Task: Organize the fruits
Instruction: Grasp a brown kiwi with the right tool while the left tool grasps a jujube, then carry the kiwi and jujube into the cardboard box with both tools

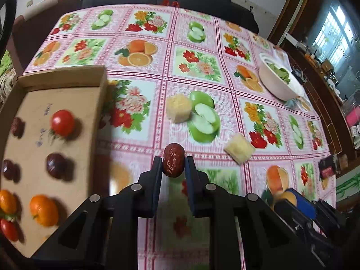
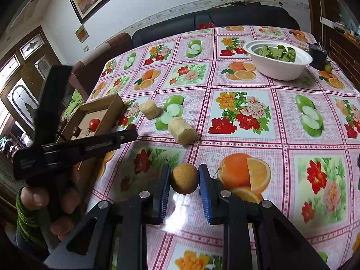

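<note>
My left gripper (image 1: 173, 162) is shut on a wrinkled dark red date (image 1: 173, 163), held above the fruit-print tablecloth. To its left lies a shallow cardboard box (image 1: 67, 83) holding several fruits: a red tomato (image 1: 62, 122), dark dates (image 1: 55, 165) and small oranges (image 1: 43, 209). My right gripper (image 2: 184, 177) is shut on a round tan longan (image 2: 185, 178) above the cloth. From the right wrist view the left gripper (image 2: 132, 131) shows as a black tool held by a hand (image 2: 40, 202), just right of the box (image 2: 108, 108).
Two pale yellow peeled chunks (image 2: 150, 109) (image 2: 182, 130) lie on the cloth mid-table. A white bowl of green leaves (image 2: 277, 61) stands at the far right. A dark sofa (image 2: 225, 20) runs behind the table. A small dark object (image 2: 317, 55) sits near the bowl.
</note>
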`<state>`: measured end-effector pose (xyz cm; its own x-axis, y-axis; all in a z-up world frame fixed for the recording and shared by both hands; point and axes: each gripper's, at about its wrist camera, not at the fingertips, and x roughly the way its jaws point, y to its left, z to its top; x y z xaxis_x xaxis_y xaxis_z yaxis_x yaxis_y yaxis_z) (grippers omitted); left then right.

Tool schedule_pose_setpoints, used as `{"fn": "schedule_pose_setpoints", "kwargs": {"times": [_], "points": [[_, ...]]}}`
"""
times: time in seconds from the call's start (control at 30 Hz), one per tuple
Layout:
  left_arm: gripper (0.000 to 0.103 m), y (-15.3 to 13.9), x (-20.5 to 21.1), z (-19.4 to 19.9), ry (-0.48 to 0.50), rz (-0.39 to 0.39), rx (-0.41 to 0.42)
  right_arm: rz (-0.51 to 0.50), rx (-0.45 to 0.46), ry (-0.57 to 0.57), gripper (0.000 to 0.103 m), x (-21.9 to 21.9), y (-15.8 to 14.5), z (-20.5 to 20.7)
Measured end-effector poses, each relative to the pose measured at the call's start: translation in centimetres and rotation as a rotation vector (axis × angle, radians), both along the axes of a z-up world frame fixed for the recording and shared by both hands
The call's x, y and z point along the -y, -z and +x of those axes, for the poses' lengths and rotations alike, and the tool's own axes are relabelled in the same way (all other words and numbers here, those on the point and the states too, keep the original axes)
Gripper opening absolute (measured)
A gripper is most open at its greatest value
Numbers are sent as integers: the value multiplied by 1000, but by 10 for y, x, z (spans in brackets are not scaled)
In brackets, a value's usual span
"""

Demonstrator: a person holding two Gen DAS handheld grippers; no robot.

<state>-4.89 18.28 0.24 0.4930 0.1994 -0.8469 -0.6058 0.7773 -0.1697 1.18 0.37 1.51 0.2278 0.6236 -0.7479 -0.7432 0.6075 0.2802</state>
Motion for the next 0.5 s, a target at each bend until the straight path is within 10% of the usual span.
{"fn": "schedule_pose_setpoints", "kwargs": {"times": [0.5], "points": [[18,-33,28,-67,-13,48,47,25,26,-62,26,0,-17,-41]]}}
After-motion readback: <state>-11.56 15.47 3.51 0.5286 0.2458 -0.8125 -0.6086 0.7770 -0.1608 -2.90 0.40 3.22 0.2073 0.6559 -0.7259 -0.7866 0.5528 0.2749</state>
